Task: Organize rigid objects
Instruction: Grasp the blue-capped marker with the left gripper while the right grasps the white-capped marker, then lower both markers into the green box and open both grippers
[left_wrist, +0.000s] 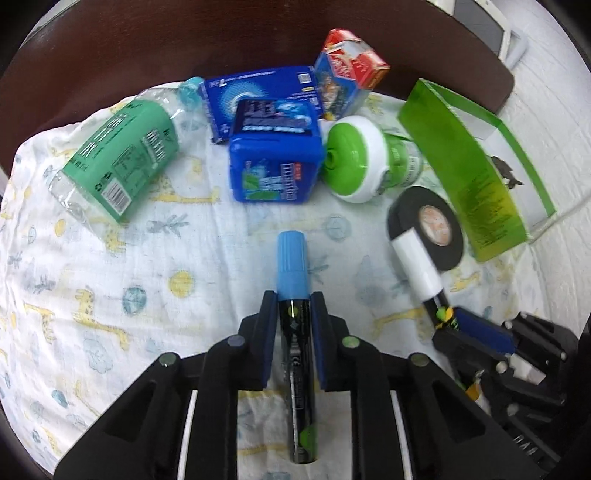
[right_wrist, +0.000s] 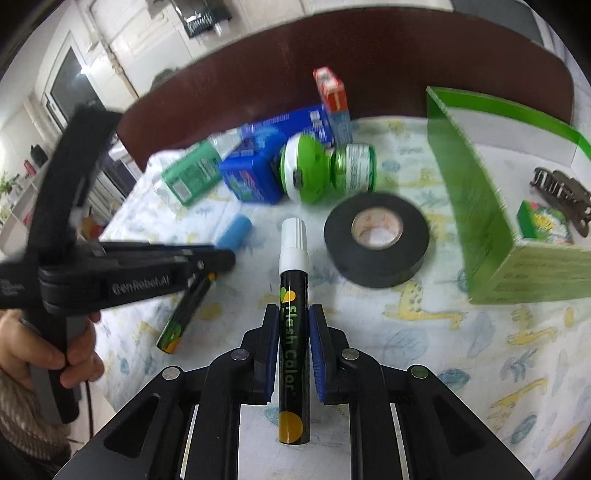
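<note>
Jaws on both tools are pinched on markers: the left gripper (left_wrist: 293, 301) clamps the blue-capped marker (left_wrist: 295, 332) across its black barrel, and the right gripper (right_wrist: 293, 314) clamps the white-capped marker (right_wrist: 291, 325) the same way. Each marker's long axis runs straight out along its holder's fingers, cap forward and tail back between the arms, so each points where its gripper points, steeply down toward the patterned cloth (left_wrist: 110, 295) covering the table. What matters for the coming move, I judge, is the green box (right_wrist: 476, 206), open at the top and already holding a dark hair clip (right_wrist: 561, 195) and a small green packet (right_wrist: 543, 225). It stands to the right of both markers, beyond the roll of black tape (right_wrist: 376, 240). The right hand's marker is the nearer one, with only the tape between its cap and the box wall; the left one lies farther off, on the far side of the right gripper. Going in lengthwise, cap first over the near green wall, looks the easiest entry.
</note>
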